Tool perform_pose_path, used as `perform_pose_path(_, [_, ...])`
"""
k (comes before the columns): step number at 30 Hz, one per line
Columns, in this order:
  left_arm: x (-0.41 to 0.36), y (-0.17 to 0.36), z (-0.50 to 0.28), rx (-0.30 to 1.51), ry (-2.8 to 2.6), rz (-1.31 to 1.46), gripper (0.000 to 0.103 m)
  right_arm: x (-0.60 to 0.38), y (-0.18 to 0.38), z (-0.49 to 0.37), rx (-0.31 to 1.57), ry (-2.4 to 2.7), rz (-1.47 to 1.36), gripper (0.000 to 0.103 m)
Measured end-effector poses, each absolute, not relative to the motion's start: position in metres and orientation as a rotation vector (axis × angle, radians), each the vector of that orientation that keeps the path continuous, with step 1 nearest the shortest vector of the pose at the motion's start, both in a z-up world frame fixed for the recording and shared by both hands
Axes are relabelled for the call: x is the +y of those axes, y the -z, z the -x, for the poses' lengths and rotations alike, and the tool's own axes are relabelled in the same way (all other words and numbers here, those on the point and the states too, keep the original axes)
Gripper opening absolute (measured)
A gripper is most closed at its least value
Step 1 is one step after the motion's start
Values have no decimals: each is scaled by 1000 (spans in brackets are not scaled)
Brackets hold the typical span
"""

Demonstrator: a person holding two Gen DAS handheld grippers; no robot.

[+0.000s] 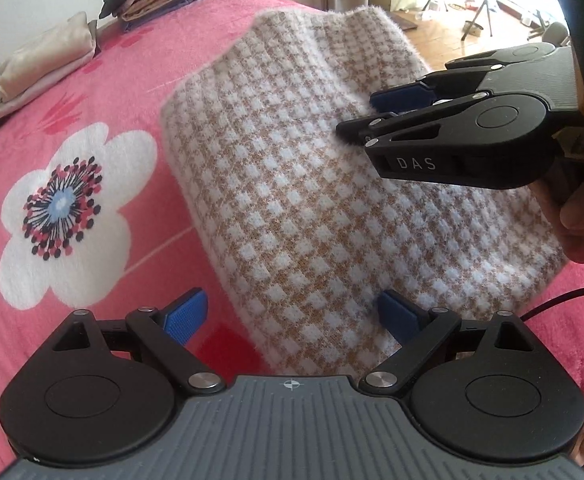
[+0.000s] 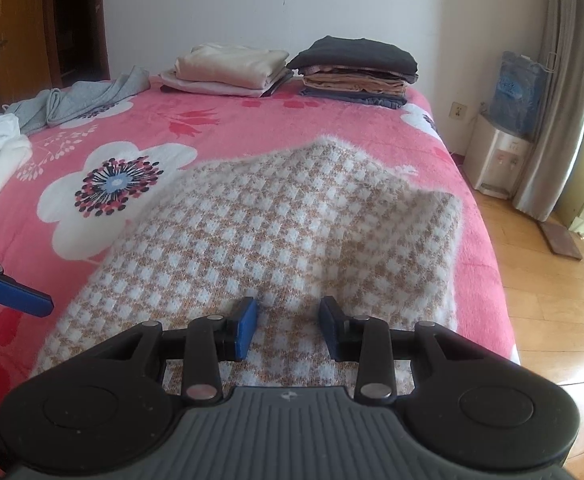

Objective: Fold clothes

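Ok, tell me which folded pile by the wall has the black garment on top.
The right-hand pile; the left pile is all cream and white.

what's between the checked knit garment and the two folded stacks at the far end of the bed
Only bare pink floral blanket lies between the checked knit garment and the cream stack and dark-topped stack, shown in the right wrist view.

Daylight, bright and even, enters from the window side beyond the curtain (image 2: 563,92); the wooden floor (image 2: 543,300) below it shows pale glare. Soft shadow falls across the checked knit (image 2: 276,232) on its side toward the curtain. Both views bow strongly at the edges, with dark corners. Focus is sharp centrally; the knit's fuzzy far edge is slightly soft.
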State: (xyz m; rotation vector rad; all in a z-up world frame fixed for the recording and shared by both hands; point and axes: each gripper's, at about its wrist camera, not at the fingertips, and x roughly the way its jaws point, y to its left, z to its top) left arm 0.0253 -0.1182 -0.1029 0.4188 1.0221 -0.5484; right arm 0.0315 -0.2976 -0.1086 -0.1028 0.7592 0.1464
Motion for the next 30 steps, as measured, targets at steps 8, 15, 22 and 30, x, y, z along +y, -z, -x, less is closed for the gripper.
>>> perform_pose_path(8, [-119, 103, -25, 1025, 540, -420, 94, -298, 110, -30, 749, -144, 100, 38])
perform_pose_path(15, [-109, 103, -28, 1028, 577, -325, 94, -299, 111, -29, 740, -143, 94, 38])
perform_pose_path(22, [-54, 91, -52, 924, 685, -36, 94, -388, 89, -4, 685, -131, -278, 58])
perform_pose_path(30, [-34, 138, -98, 1147, 817, 296, 93, -491, 153, 21, 805, -224, -913, 74])
